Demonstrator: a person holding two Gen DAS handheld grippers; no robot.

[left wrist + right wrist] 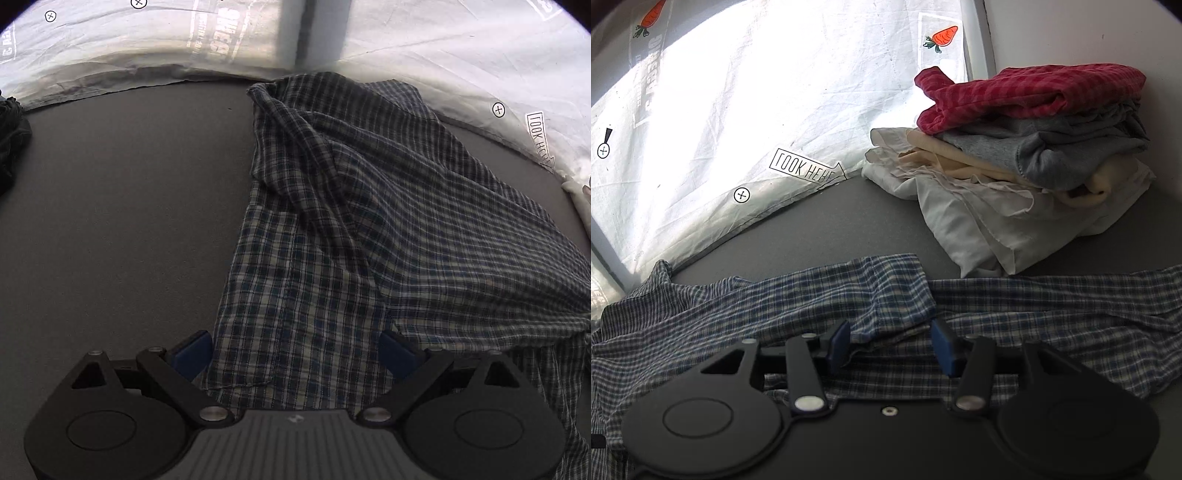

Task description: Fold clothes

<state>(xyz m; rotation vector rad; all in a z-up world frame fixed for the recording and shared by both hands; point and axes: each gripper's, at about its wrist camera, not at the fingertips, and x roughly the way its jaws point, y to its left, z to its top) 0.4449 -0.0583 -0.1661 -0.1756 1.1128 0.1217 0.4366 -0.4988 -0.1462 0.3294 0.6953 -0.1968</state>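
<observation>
Left gripper (295, 354): jaws wide, empty, straddling the plaid shirt's (332, 229) near hem. Right gripper (890, 343): jaws half apart, a raised fold between them, pads not pressing. Shirt lies rumpled on the grey table (122, 221), running to 1 o'clock. Judged light, limp, slip-prone; pinch hem or seam edges. Folded clothes stack (1027, 147) at 1 o'clock crowds the right; dark garment (11, 136) at 10 o'clock.
</observation>
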